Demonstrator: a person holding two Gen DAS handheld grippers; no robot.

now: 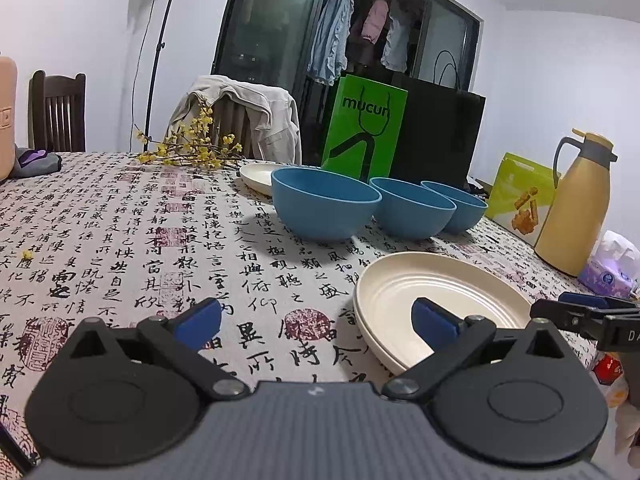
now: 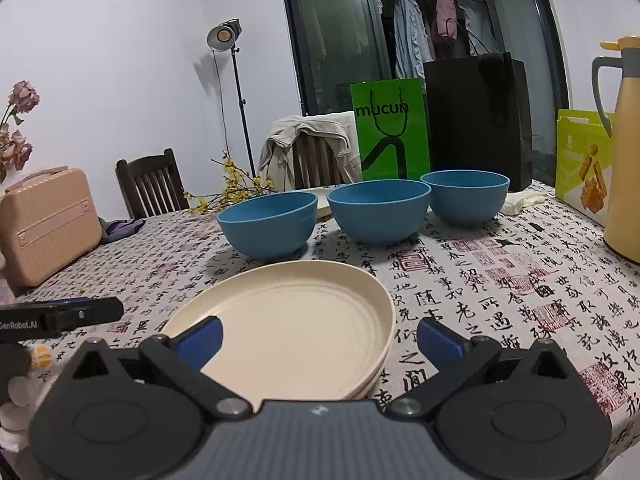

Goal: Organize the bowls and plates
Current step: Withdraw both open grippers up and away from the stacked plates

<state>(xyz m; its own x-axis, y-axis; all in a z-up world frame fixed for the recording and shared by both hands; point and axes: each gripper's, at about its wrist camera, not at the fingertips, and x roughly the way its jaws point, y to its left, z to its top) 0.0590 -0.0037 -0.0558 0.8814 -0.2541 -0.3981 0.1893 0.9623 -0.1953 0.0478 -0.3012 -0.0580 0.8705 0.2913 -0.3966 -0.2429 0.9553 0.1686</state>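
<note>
Plates [image 2: 296, 320] stacked, cream, near table edge | dead ahead of R gripper [image 2: 320, 340], jaws spread, empty, left pad over rim | L gripper [image 1: 316, 324] also spread, empty, stack off to its right | bowls [image 2: 378, 210] in row behind, toward far edge | R nearer.

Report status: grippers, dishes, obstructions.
Left hand-held gripper open, empty; right hand-held gripper open over stacked cream plates. Three blue bowls unstacked behind; third cream plate beyond. Nothing blocking.
</note>
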